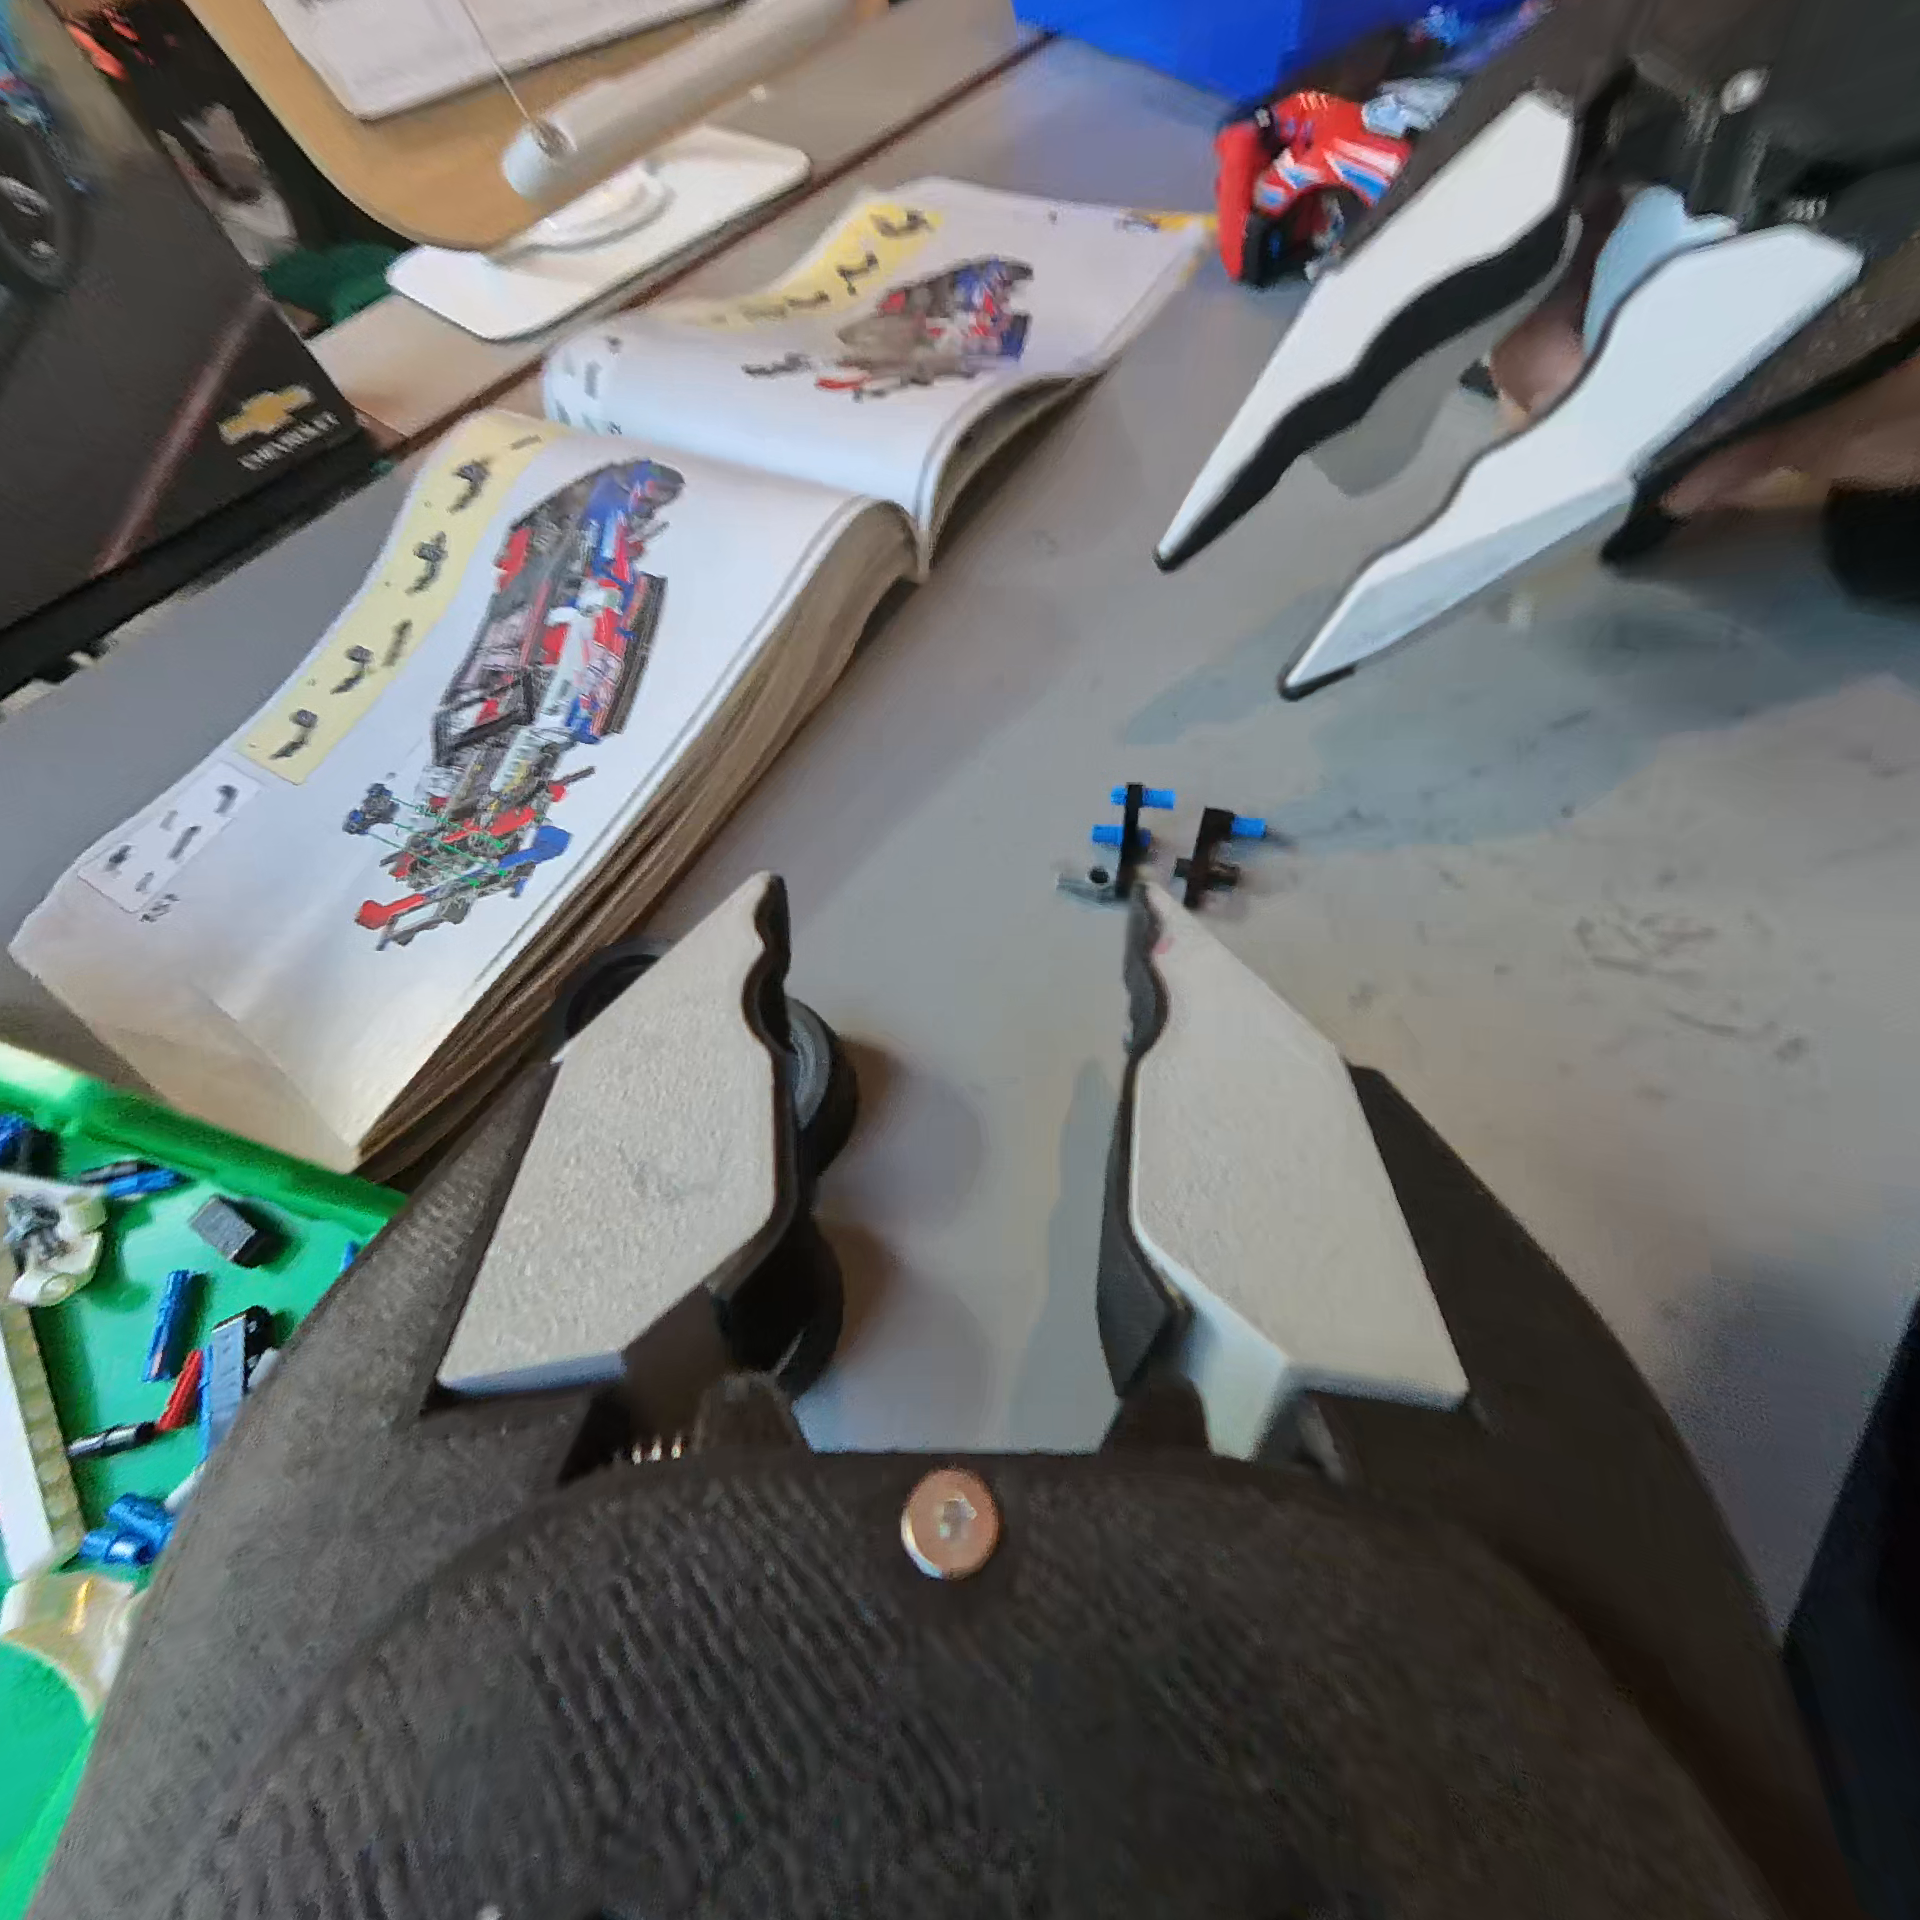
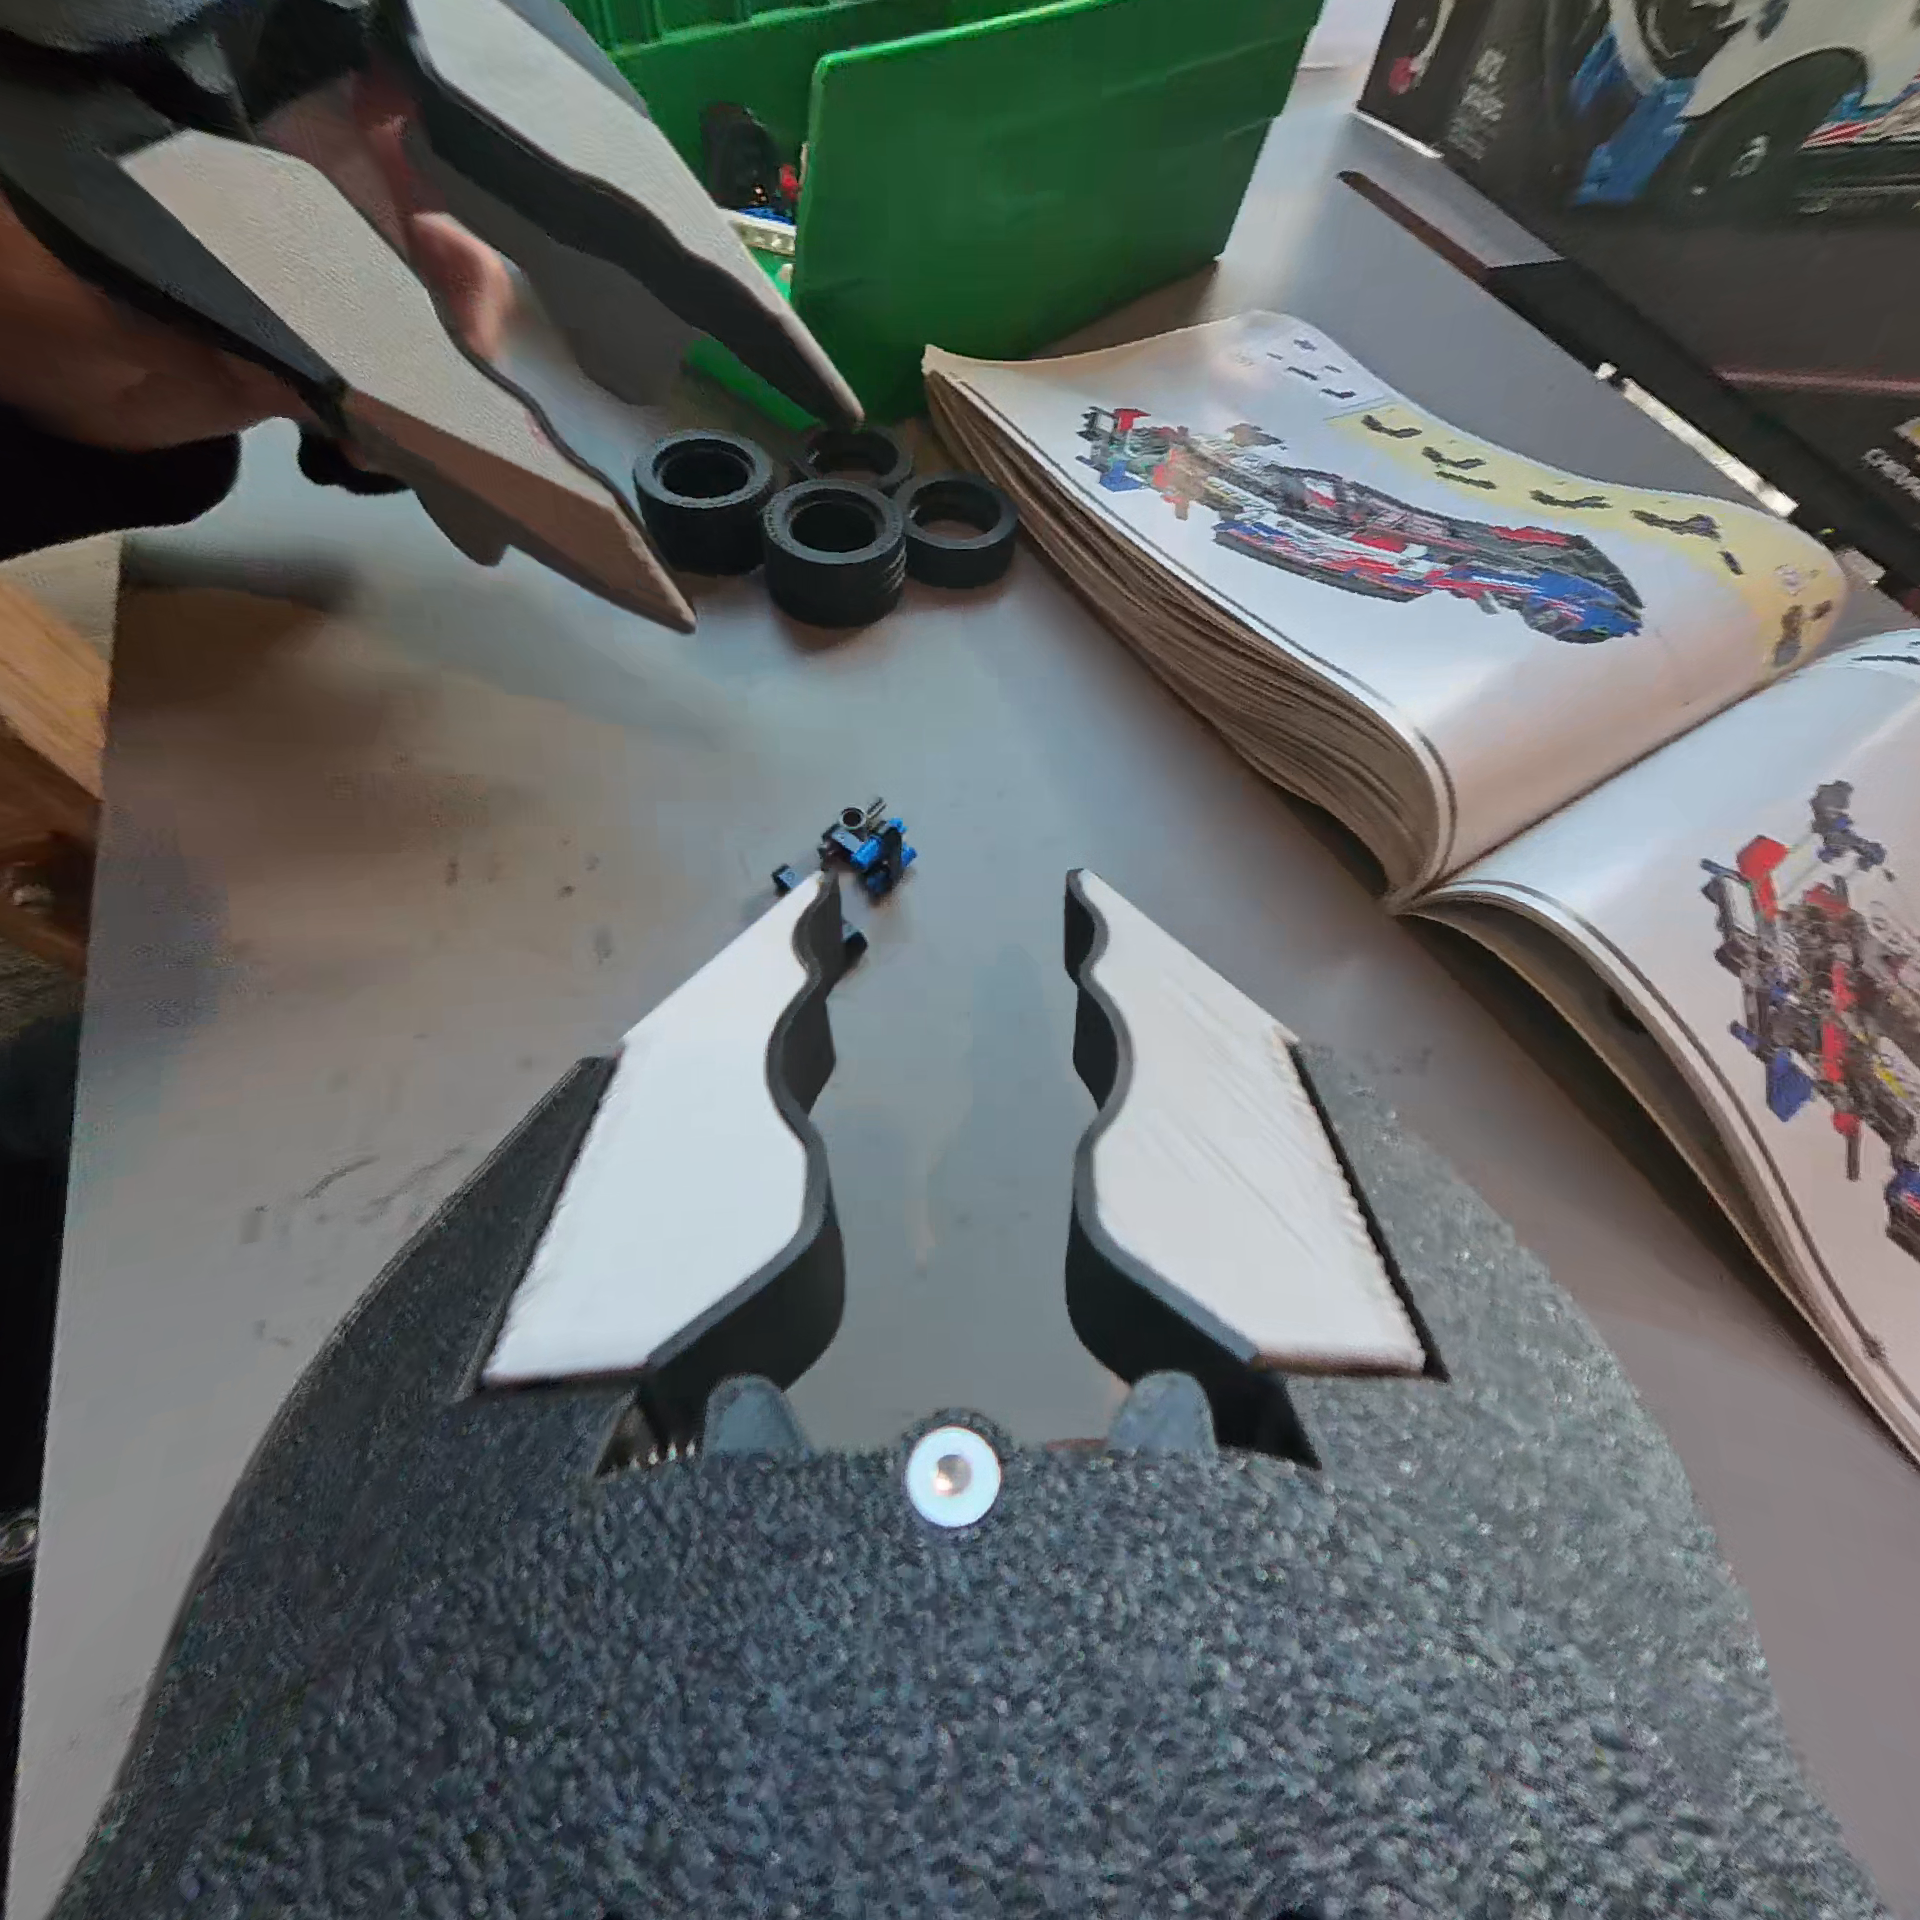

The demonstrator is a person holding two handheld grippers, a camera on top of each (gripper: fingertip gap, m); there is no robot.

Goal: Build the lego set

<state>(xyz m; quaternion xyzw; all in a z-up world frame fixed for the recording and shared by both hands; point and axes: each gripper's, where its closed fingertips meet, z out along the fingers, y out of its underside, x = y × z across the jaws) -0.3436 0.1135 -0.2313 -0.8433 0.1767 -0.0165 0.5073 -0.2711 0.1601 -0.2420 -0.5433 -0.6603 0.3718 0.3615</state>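
My left gripper [image 1: 956, 899] hangs over the grey table [image 1: 1455, 1039] with its fingers spread wide and nothing between them. My right gripper [image 2: 951, 878] is likewise released and empty, its jaws well apart.

The pieces I am working with lie on the bare table between my two grippers: a small cluster of black lego parts with blue pins [image 1: 1164, 842]. In the left wrist view the tip of my left gripper's right finger sits just beside them. In the right wrist view the same cluster [image 2: 868, 842] lies just ahead of the tip of my right gripper's left finger [image 2: 727, 1039], and one small black bit [image 2: 854, 940] lies just beside that finger's inner edge; whether it touches I cannot tell.

Four black tyres [image 2: 831, 514] sit grouped together on the table farther off, near the green parts bin [image 2: 1039, 156]. The open instruction booklet [image 2: 1403, 582] lies to the side, its pages showing a red, white and blue car. In the left wrist view a green tray [image 1: 104, 1299] holds loose blue, black and grey pieces, and the partly built red car [image 1: 1309, 177] stands beyond the booklet. A dark box [image 1: 135, 343] stands at the table's far edge.
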